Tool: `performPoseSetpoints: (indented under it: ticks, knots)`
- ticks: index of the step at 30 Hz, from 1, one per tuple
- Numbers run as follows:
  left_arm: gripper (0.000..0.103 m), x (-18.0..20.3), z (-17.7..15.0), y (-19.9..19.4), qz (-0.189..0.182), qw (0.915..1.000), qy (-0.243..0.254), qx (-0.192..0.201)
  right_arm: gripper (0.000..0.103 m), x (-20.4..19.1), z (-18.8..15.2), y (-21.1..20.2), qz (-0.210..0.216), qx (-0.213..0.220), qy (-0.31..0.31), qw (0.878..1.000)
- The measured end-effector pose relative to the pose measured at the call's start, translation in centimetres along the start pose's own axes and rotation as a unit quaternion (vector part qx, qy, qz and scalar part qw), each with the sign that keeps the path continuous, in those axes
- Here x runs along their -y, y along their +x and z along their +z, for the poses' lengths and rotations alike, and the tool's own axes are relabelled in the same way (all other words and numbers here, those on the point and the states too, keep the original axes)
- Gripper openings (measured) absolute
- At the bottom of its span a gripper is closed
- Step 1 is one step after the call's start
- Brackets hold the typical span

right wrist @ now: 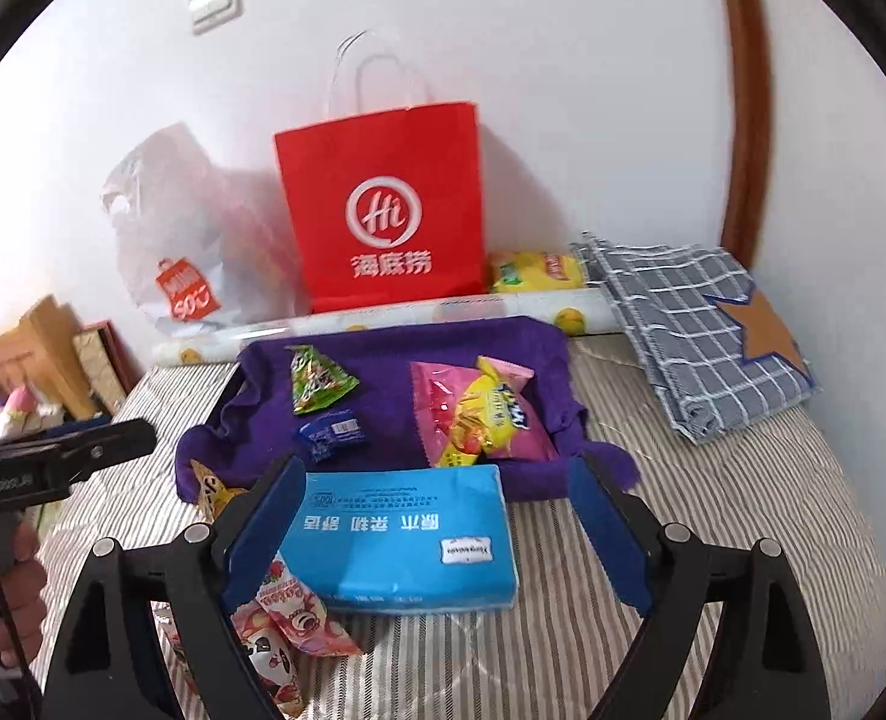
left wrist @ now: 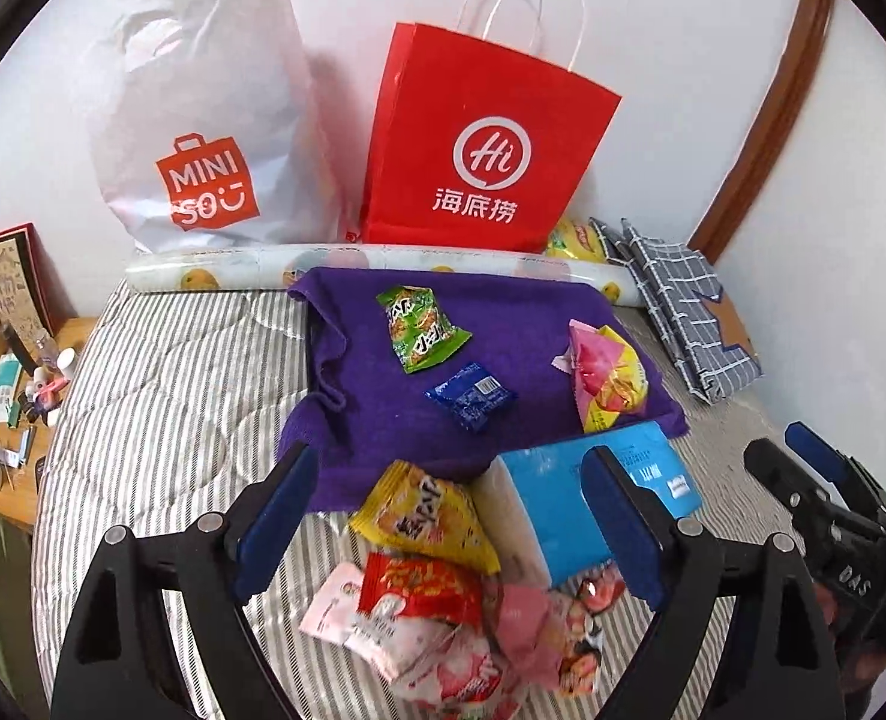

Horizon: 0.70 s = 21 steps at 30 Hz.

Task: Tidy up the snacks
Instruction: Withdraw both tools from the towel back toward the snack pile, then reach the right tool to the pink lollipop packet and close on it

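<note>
A purple cloth (left wrist: 383,372) (right wrist: 383,360) lies on the striped bed. On it lie a green snack packet (left wrist: 422,327) (right wrist: 317,384), a small blue packet (left wrist: 469,396) (right wrist: 332,432) and pink and yellow packets (left wrist: 607,381) (right wrist: 484,414). Nearer, a heap of yellow, red and pink packets (left wrist: 437,588) lies beside a blue tissue pack (left wrist: 568,510) (right wrist: 401,534). My left gripper (left wrist: 448,498) is open and empty above the heap. My right gripper (right wrist: 437,510) is open, its fingers on either side of the tissue pack, above it.
A red paper bag (left wrist: 478,150) (right wrist: 383,204) and a white MINISO bag (left wrist: 203,120) (right wrist: 185,240) stand against the wall. A rolled sheet (left wrist: 353,267), a yellow packet (right wrist: 532,270) and a folded checked cloth (left wrist: 676,312) (right wrist: 700,330) lie nearby. A cluttered desk (left wrist: 17,396) is left.
</note>
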<state>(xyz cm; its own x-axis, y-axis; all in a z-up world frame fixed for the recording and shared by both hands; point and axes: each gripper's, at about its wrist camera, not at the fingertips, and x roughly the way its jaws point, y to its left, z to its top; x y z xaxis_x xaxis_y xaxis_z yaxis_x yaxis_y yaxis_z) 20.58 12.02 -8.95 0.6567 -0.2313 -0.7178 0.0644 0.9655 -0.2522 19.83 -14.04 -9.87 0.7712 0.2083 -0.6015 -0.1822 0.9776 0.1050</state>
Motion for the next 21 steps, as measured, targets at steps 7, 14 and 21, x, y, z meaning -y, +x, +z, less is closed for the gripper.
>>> performPoseSetpoints:
  ticks: [7, 14, 21]
  knots:
    - [0.085, -0.5, -1.7, -1.6, -0.014, 0.9998, 0.011, 0.012, 0.089, 0.8, -1.3, -0.2, 0.012, -0.024, 0.038, 0.999]
    - [0.085, -0.9, -3.0, -2.1, -0.022, 0.9997, 0.008, 0.011, 0.089, 0.4, -3.2, -0.3, 0.004, -0.037, 0.039, 0.999]
    - [0.085, -1.0, -4.0, -2.6, -0.005, 0.9996, 0.024, 0.013, 0.089, 0.2, -4.4, -0.8, 0.009, -0.048, 0.048, 0.998]
